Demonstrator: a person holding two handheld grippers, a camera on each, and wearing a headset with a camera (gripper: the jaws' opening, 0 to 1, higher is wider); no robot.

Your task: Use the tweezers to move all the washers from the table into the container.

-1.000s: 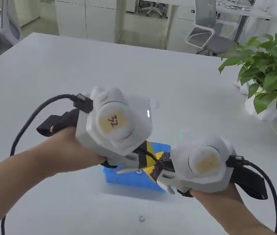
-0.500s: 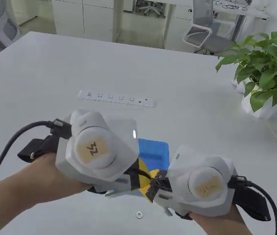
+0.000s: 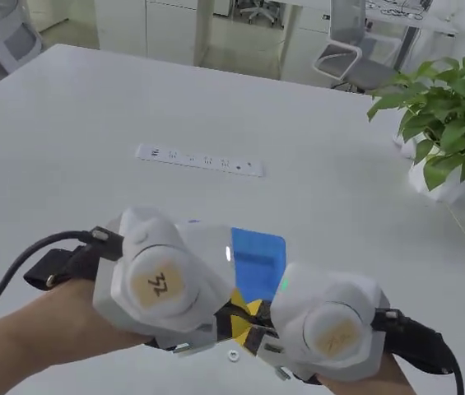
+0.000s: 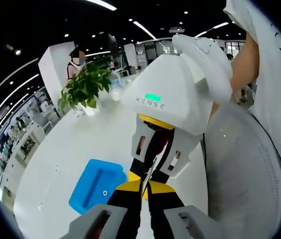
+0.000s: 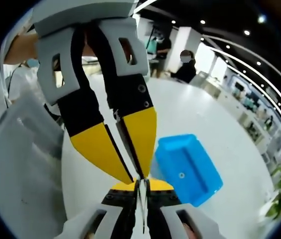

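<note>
Left tongs (image 4: 140,189) and right tongs (image 5: 141,185) meet tip to tip, both clamped on the tweezers (image 4: 149,174). One washer (image 3: 232,355) lies on the surface (image 3: 92,115), near side of the blue container (image 3: 258,255); a second washer (image 5: 181,175) lies inside the container.

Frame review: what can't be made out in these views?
Tweezers: in both gripper views a thin metal strip shows between the shut jaws of the left gripper and right gripper. The tips, and anything pinched in them, are hidden.
Head view: the gripper housings cover the near edge of the blue container and the table beneath, so loose washers can't be counted beyond one washer.
</note>
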